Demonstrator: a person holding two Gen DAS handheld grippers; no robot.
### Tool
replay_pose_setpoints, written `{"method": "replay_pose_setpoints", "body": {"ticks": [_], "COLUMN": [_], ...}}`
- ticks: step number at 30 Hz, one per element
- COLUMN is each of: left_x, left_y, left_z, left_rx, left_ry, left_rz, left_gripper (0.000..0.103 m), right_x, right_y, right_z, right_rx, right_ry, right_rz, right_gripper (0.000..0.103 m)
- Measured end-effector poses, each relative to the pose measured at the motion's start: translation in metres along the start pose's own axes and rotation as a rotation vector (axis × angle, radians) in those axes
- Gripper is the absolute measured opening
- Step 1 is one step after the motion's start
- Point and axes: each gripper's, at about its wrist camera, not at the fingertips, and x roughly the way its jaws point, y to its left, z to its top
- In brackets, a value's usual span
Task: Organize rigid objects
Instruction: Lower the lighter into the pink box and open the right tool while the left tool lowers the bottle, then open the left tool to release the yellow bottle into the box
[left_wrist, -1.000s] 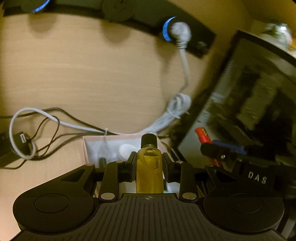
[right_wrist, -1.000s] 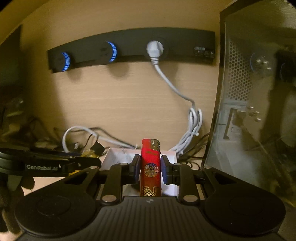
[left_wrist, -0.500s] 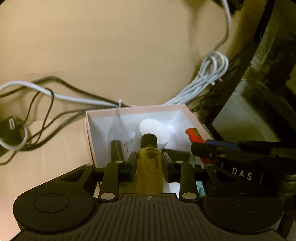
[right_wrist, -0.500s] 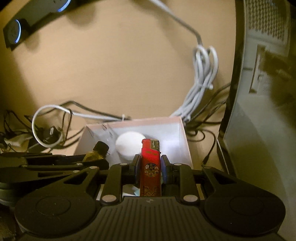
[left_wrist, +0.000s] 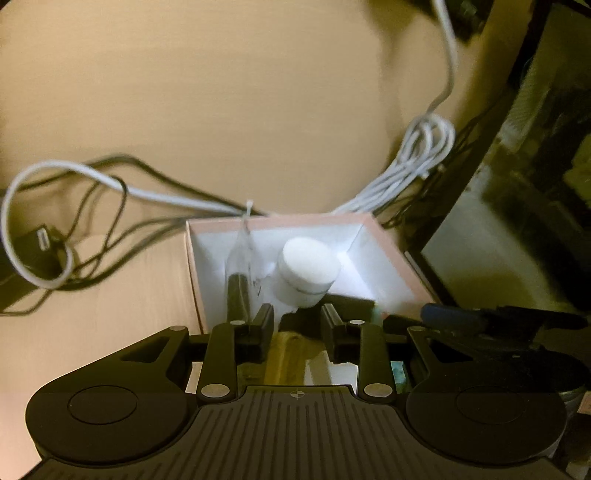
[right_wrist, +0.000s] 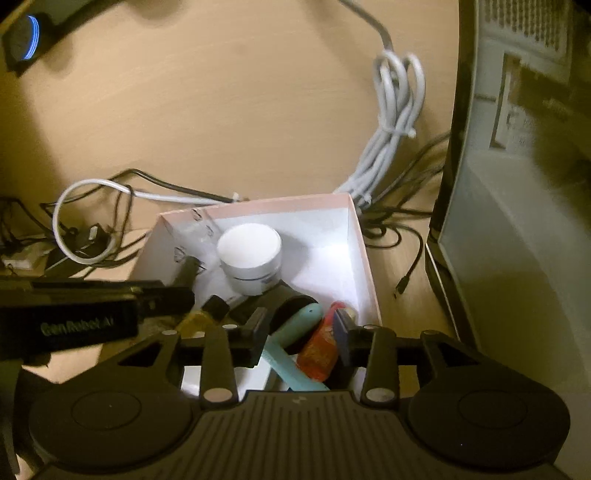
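A pink-rimmed white box (left_wrist: 388, 240) (right_wrist: 364, 243) sits on the wooden desk. In it are a white round jar (left_wrist: 308, 271) (right_wrist: 251, 258), a clear packet with a black item (left_wrist: 239, 291), a teal object (right_wrist: 291, 343) and a black item. My left gripper (left_wrist: 297, 326) is open over the box; the yellow bottle with black cap (left_wrist: 286, 358) (right_wrist: 201, 317) lies loose below its fingers. My right gripper (right_wrist: 301, 325) is open; the red lighter (right_wrist: 321, 347) lies tilted in the box between its fingers.
White and black cables (left_wrist: 110, 192) (right_wrist: 395, 129) lie behind the box against the wall. A computer case (right_wrist: 517, 184) stands right of the box. A black power strip with a blue light (right_wrist: 26, 40) is on the wall.
Both grippers moved down over the box and opened. The yellow bottle left the left gripper and the red lighter left the right gripper; both now lie in the box.
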Motion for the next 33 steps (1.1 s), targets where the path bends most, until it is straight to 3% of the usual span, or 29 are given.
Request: {"method": "replay_pose_setpoints", "body": {"ticks": [5,13,18,23,30,33], "left_x": [-0.031,-0.057,-0.059,-0.05,-0.033,-0.033], "left_y": [-0.001,0.011,0.016,0.013,0.012,0.021], "left_z": [-0.009,-0.038,-0.05,-0.054,-0.058,-0.059], "left_rx": [-0.006,-0.058,-0.09,-0.081,-0.054,-0.059], "left_ry": [-0.049,-0.043,-0.026,0.002,0.039,0.038], "left_rz": [0.044,0.081,0.088,0.084,0.164,0.172], "left_gripper": [0.031,0.031,0.031,0.031,0.031,0.045], "right_x": [-0.032,-0.071,-0.079,-0.066,-0.048,-0.041], "right_y": [0.006,0.019,0.018,0.015,0.011,0.01], "right_z": [-0.006,-0.043,-0.068,-0.083,-0.089,-0.088], "right_rx": [-0.074,-0.246,-0.291,-0.29,-0.28,-0.282], "right_ry": [-0.09,-0.219,-0.171,-0.116,-0.097,-0.104], "right_rz": [-0.009,-0.058,-0.007,-0.042,-0.116,-0.13], "right_gripper": [0.051,0.068,0.069,0.069,0.069,0.069]}}
